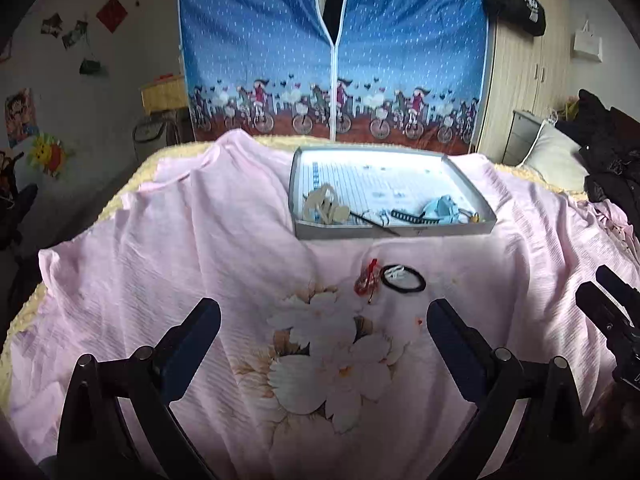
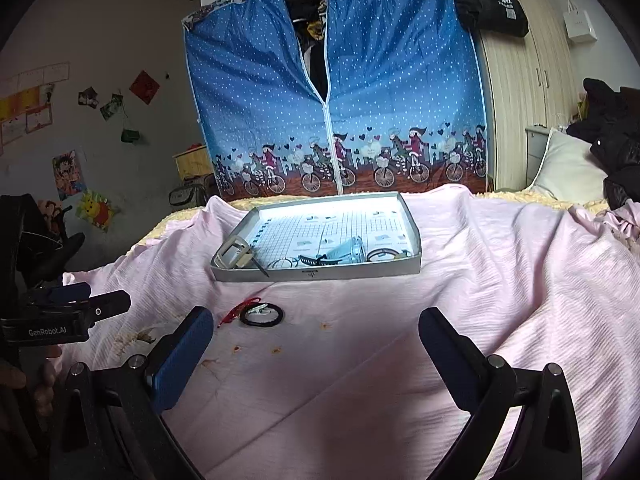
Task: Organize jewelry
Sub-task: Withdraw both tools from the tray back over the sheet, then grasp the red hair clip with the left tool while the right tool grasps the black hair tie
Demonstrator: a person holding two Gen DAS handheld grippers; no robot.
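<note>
Grippers both hover over the pink bedsheet (image 1: 168, 240) with jaws spread wide and empty: left gripper (image 1: 324, 332), right gripper (image 2: 316, 340). Near the sheet's middle, a black hair tie (image 1: 403, 279) lies touching a red cord (image 1: 366, 280). Beyond them, toward the far edge, a shallow grey tray (image 1: 394, 231) holds a beige buckle (image 2: 234, 256), a black comb clip (image 1: 410, 217) and a pale blue clip (image 1: 440, 208).

A pink cloth sheet (image 1: 192, 240), finely ribbed and matt, covers the bed at the frame's centre. On it sits a grey tray (image 1: 394, 230) that looks like matt cardboard with a printed paper lining. Behind, the blue wardrobe cover (image 1: 256, 60) is slightly glossy fabric. The gripper fingers (image 2: 180, 356) carry textured blue pads on smooth black plastic.
</note>
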